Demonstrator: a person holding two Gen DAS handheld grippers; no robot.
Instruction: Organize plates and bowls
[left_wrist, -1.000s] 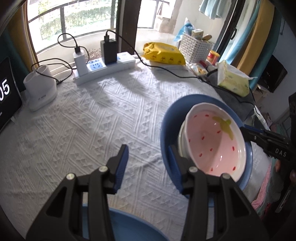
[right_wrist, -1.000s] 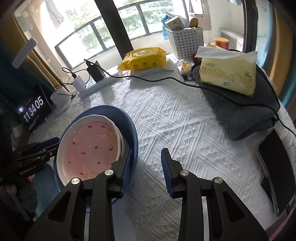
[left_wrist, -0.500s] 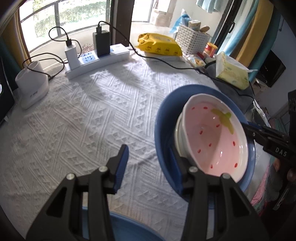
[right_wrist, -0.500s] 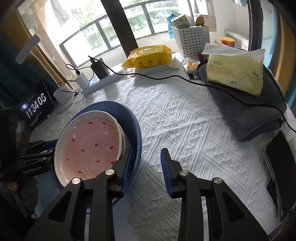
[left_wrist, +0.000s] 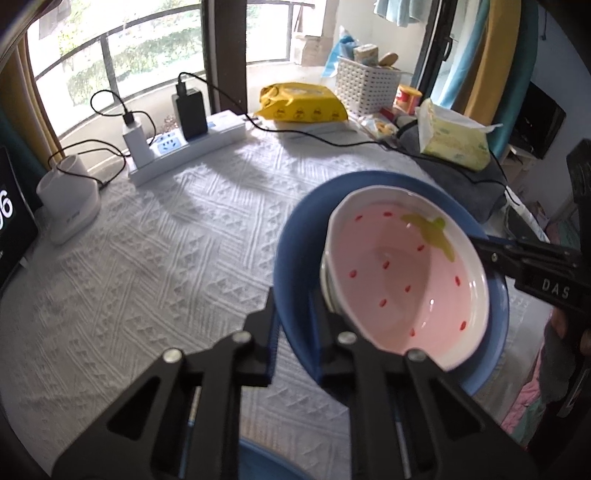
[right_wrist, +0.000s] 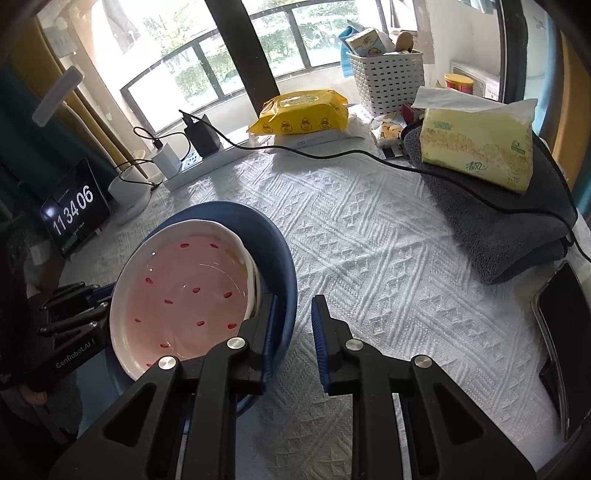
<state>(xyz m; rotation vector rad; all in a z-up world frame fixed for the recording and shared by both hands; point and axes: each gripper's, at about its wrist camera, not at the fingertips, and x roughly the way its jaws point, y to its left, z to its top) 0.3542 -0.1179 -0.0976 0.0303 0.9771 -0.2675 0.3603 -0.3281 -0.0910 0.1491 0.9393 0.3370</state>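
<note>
A blue bowl (left_wrist: 295, 236) rests on the white tablecloth (left_wrist: 166, 277) and holds a white bowl (left_wrist: 325, 280), with a pink strawberry-pattern bowl (left_wrist: 402, 280) nested on top. My left gripper (left_wrist: 293, 306) is shut on the blue bowl's near rim, one finger inside and one outside. In the right wrist view the blue bowl (right_wrist: 273, 243) has its other rim between the fingers of my right gripper (right_wrist: 295, 306). Those jaws are closing, and a strip of cloth still shows between the outer pad and the rim. Each gripper shows in the other's view: the right gripper (left_wrist: 495, 249) and the left gripper (right_wrist: 88, 299).
A second blue dish (left_wrist: 258, 461) lies under my left gripper. Along the back are a power strip (left_wrist: 184, 155), a white cup (left_wrist: 70, 206), a clock display (right_wrist: 74, 210), yellow wipes (right_wrist: 303, 114) and a basket (right_wrist: 384, 81). A cable (right_wrist: 332, 157), a tissue pack (right_wrist: 476, 147) on a towel (right_wrist: 509, 229) and a tablet (right_wrist: 565, 332) occupy the right.
My left jaws have closed onto the blue bowl's rim. My right jaws have narrowed around the opposite rim. The stacked bowls fill more of the left wrist view.
</note>
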